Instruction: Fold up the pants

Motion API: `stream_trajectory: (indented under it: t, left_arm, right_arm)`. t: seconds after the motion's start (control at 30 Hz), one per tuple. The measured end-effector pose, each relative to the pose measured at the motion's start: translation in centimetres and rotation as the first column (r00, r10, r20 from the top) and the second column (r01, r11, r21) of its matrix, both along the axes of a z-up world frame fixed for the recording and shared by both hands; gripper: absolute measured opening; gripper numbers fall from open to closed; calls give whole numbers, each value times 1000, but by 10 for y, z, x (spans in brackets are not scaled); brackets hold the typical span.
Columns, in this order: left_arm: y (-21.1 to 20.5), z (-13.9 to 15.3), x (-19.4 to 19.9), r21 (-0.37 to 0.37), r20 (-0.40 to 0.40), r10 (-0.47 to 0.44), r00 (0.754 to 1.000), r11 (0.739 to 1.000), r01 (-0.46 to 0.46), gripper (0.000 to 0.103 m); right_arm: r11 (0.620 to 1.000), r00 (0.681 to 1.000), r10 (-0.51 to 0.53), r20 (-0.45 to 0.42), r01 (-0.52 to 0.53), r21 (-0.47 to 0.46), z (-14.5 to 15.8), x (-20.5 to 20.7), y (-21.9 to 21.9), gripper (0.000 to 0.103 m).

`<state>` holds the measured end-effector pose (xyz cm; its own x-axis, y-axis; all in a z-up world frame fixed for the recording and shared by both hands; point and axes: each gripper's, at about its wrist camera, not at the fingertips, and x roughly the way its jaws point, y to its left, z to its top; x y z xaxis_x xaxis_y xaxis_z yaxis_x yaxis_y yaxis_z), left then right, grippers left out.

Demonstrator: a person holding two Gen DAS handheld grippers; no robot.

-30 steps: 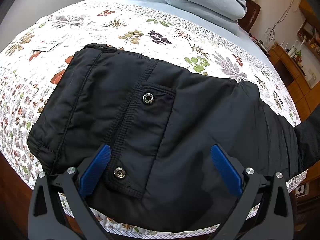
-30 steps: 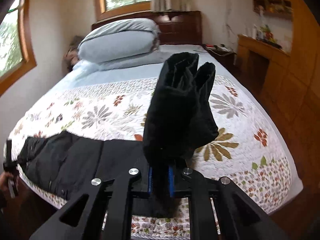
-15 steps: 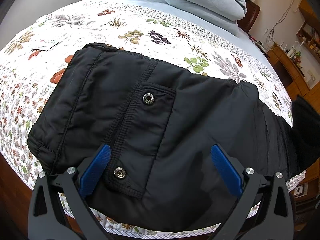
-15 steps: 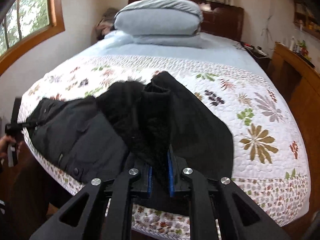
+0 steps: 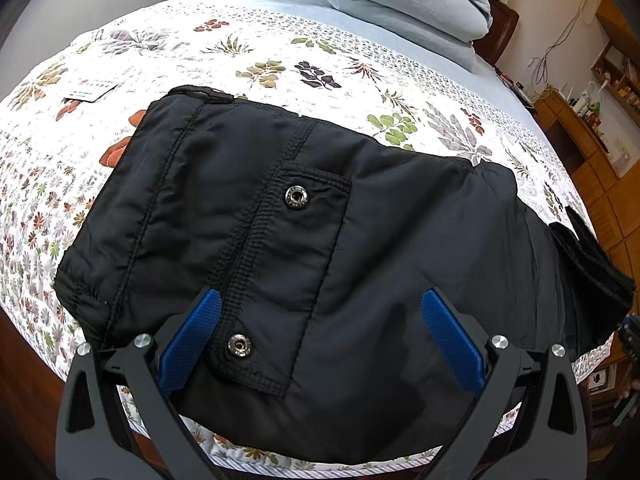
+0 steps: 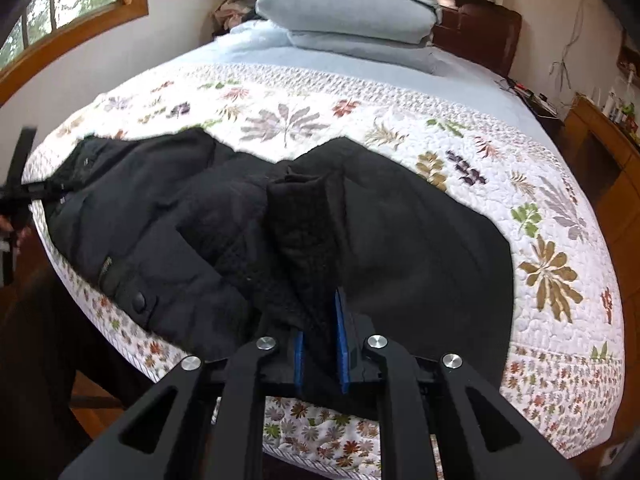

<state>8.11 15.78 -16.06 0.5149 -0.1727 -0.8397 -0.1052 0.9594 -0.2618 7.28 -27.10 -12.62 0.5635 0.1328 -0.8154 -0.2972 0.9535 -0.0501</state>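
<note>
Black pants [image 5: 320, 240] lie across the near edge of a bed with a floral quilt [image 5: 280, 64]. In the left wrist view the waist end with a snap-button pocket [image 5: 296, 197] faces me. My left gripper [image 5: 320, 340] is open, its blue pads hovering over the pocket area, holding nothing. My right gripper [image 6: 320, 344] is shut on the leg cuffs [image 6: 304, 236] of the pants [image 6: 420, 248], which are carried over toward the waist part [image 6: 132, 216]. The folded-over leg shows at the right edge of the left wrist view [image 5: 592, 264].
Grey pillows [image 6: 348, 4] are stacked at the headboard. A small card [image 5: 90, 90] lies on the quilt at far left. A wooden cabinet [image 5: 592, 128] stands right of the bed. The left gripper shows at the left edge of the right wrist view [image 6: 16, 192].
My right gripper has carried the leg cuffs from high above the bed leftward and down over the pants. The left gripper has stayed still and open.
</note>
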Motion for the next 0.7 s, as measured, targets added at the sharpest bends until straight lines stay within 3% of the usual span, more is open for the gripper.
stream_trajectory:
  t: [0.1, 0.2, 0.3, 0.37, 0.5, 0.6, 0.7]
  left_arm:
    - [0, 0, 0, -7, 0, 1, 1000, 1000, -1, 100]
    - [0, 0, 0, -8, 0, 1, 1000, 1000, -1, 100]
    - [0, -1, 0, -2, 0, -1, 1000, 1000, 1, 100]
    - [0, -1, 0, -1, 1, -2, 1000, 1000, 2, 100]
    - [0, -1, 0, -2, 1, -2, 1000, 1000, 2, 100]
    - [0, -1, 0, -1, 1, -2, 1000, 1000, 2, 100]
    - [1, -1, 0, 1, 1, -3, 1000, 1000, 3, 101]
  right_arm:
    - [1000, 1000, 13, -23, -13, -18, -14, -1, 4, 17]
    - [999, 999, 32, -41, -33, -39, -25, -4, 9, 27]
    - [996, 996, 67, -61, -70, -53, -29, -8, 16, 49]
    - [996, 993, 89, -71, -90, -10, -25, -11, 19, 65]
    - [992, 995, 90, -44, -85, 90, -10, -14, 17, 66]
    - [995, 996, 91, 0, -91, 33, -8, -14, 22, 66]
    - [993, 993, 114, -13, -114, 24, -13, -12, 28, 66]
